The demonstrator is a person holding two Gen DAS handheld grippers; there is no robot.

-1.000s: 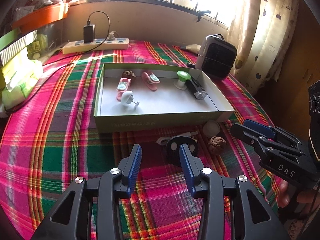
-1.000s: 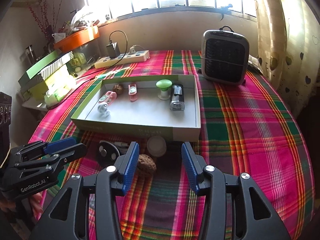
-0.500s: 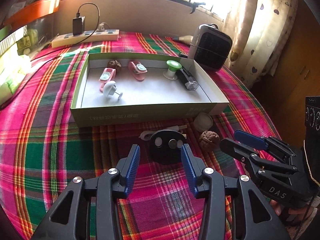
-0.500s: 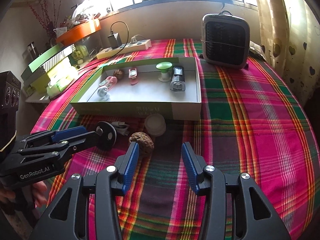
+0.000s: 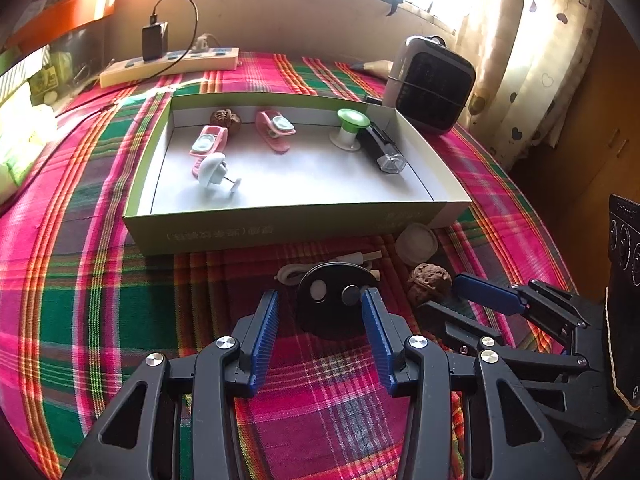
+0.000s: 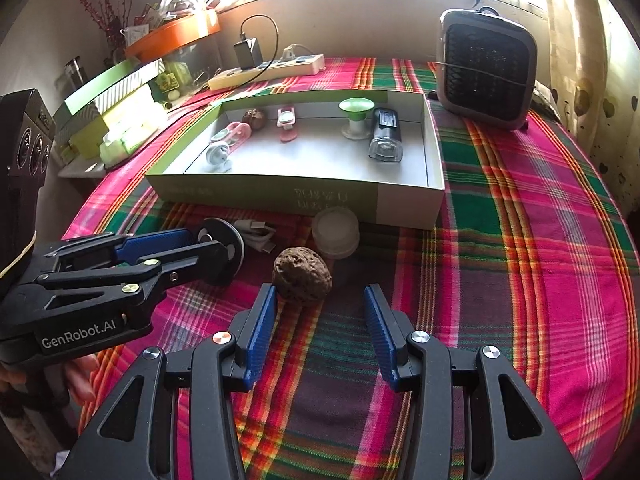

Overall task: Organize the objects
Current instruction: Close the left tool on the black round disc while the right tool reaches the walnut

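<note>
A green open box (image 5: 224, 232) (image 6: 256, 190) on the plaid table holds a walnut, two pink clips, a white hook, a green-topped spool and a black lamp. In front of it lie a black round disc (image 5: 334, 298) (image 6: 224, 242), a white cable (image 5: 352, 258) (image 6: 256, 236), a white lid (image 5: 416, 242) (image 6: 335, 231) and a walnut (image 5: 429, 282) (image 6: 302, 274). My left gripper (image 5: 320, 304) (image 6: 200, 244) is open with the disc between its fingertips. My right gripper (image 6: 320, 300) (image 5: 448, 292) is open, its left fingertip next to the walnut.
A grey heater (image 6: 486, 68) (image 5: 432, 84) stands behind the box at the right. A power strip (image 5: 168, 66) (image 6: 266, 70) lies at the back. Boxes and an orange tray (image 6: 172, 34) crowd the left side. A curtain (image 5: 532, 40) hangs at the right.
Both grippers have moved forward. The left fingers now flank the black disc. The right fingers have closed in on the walnut on the cloth.
</note>
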